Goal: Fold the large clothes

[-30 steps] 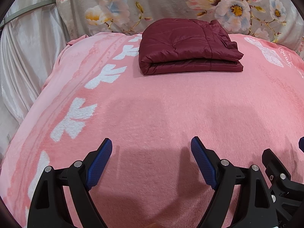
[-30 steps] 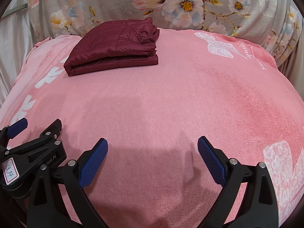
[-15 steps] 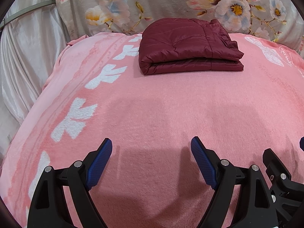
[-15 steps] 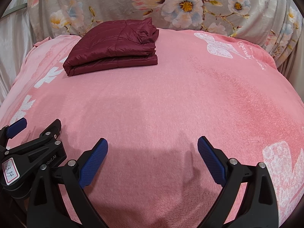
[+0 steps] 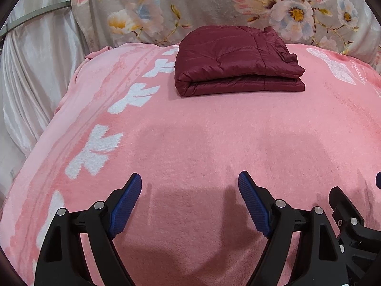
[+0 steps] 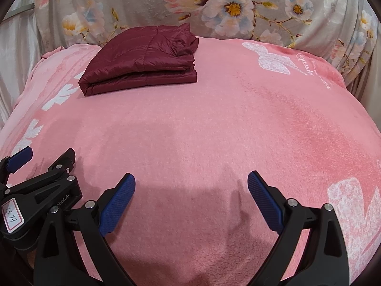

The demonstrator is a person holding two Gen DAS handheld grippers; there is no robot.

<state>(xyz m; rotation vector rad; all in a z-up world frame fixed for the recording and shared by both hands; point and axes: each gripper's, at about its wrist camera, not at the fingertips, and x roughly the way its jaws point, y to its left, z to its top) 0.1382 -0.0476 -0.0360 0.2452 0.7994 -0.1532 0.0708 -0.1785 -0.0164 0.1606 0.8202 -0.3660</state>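
Note:
A dark red quilted jacket (image 5: 235, 62) lies folded in a neat stack at the far side of the pink blanket (image 5: 190, 143); it also shows in the right wrist view (image 6: 142, 62). My left gripper (image 5: 190, 186) is open and empty, low over the near part of the blanket, well short of the jacket. My right gripper (image 6: 191, 186) is open and empty, beside the left one and equally far from the jacket. The left gripper's body shows at the lower left of the right wrist view (image 6: 35, 190).
The pink blanket with white patterns covers a bed. A floral cloth (image 5: 214, 7) hangs behind the jacket. A pale satin curtain (image 5: 31, 71) hangs at the left. The blanket drops off at the left edge (image 5: 59, 109).

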